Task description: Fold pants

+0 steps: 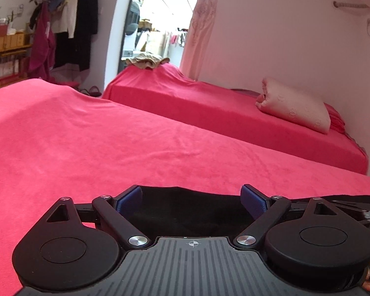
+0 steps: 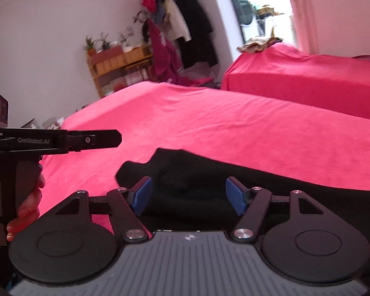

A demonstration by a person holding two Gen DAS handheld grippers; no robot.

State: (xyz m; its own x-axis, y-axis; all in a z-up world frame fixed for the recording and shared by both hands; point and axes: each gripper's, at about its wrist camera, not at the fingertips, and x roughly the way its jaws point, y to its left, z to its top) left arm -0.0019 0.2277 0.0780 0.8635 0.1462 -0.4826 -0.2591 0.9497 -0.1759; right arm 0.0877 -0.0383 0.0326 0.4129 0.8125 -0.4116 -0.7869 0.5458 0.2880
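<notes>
A: How are the grippers now?

B: The left gripper (image 1: 192,201) is spread wide, with the black pants (image 1: 185,209) between its blue pads (image 1: 129,201), not pinched. The right gripper (image 2: 188,194) is also spread, over a rumpled end of the pants (image 2: 234,172), which lie on the red bed (image 2: 209,123).

A: Which step is this?

B: I think it is the first grasp. Next, both must close on the near edge before lifting.

A: Do the views differ?

B: The right wrist view shows the left gripper (image 2: 111,137) from the side. The left wrist view shows a pillow (image 1: 296,104).
</notes>
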